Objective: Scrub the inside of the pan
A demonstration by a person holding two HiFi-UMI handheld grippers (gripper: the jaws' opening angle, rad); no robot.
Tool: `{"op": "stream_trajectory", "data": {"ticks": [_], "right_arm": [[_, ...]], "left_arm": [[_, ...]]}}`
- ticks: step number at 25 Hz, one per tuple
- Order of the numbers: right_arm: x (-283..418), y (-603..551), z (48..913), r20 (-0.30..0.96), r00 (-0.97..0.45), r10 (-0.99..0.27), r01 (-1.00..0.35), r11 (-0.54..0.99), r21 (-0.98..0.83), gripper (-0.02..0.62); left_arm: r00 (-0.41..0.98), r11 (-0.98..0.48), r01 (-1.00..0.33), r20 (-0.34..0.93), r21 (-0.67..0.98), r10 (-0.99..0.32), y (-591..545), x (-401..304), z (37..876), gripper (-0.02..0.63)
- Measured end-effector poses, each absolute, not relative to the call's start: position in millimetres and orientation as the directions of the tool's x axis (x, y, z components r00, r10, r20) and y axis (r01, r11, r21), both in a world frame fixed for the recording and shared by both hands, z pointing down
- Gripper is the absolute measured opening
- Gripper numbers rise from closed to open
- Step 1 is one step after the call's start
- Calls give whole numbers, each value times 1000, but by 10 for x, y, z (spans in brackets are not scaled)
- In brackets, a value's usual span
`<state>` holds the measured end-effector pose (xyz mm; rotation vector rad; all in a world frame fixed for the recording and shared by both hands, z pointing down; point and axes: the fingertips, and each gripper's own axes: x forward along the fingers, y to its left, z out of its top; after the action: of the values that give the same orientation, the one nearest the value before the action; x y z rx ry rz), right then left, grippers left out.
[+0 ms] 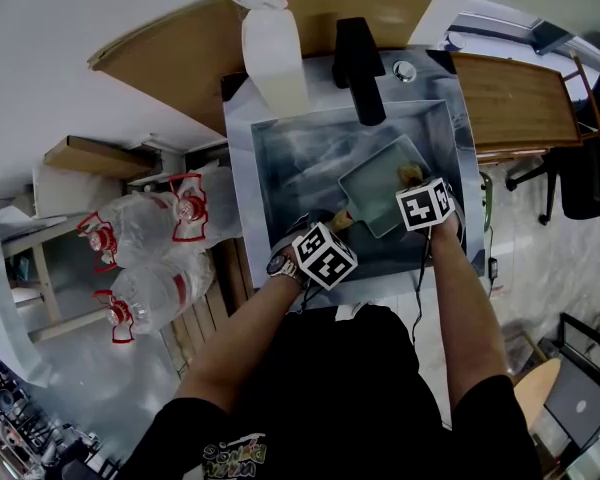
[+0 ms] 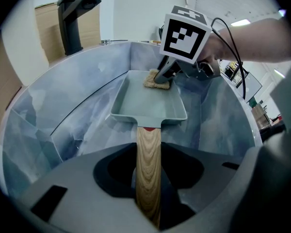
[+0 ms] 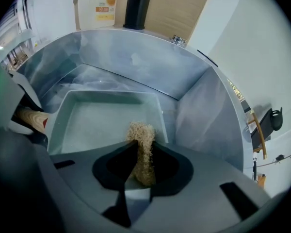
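Note:
A pale green rectangular pan lies inside the steel sink. Its wooden handle runs straight back between the jaws of my left gripper, which is shut on it. My right gripper is shut on a tan fibrous scrub pad. In the left gripper view the pad rests at the pan's far corner, against the inside wall. The jaw tips are hidden in the head view by the marker cubes.
A black tap stands at the sink's back edge, with a white bottle to its left. Several large water bottles lie on the floor left of the sink. Wooden worktop extends right.

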<state>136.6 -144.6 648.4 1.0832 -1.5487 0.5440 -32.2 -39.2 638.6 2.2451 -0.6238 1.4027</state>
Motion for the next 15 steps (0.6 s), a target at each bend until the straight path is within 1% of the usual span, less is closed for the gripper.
{"op": "stream_trajectory", "data": {"ticks": [8, 12, 15], "right_arm": [[1324, -1453, 6422, 932, 12, -363, -861, 469, 194, 91], [1241, -1599, 6258, 895, -50, -443, -887, 431, 164, 91], [1224, -1805, 6117, 863, -54, -502, -902, 396, 174, 91]], "left_arm": [[394, -813, -570, 908, 119, -144, -379, -312, 6388, 160], [390, -814, -570, 909, 110, -150, -389, -322, 6394, 160], [386, -816, -568, 910, 105, -152, -393, -326, 6399, 160]]}}
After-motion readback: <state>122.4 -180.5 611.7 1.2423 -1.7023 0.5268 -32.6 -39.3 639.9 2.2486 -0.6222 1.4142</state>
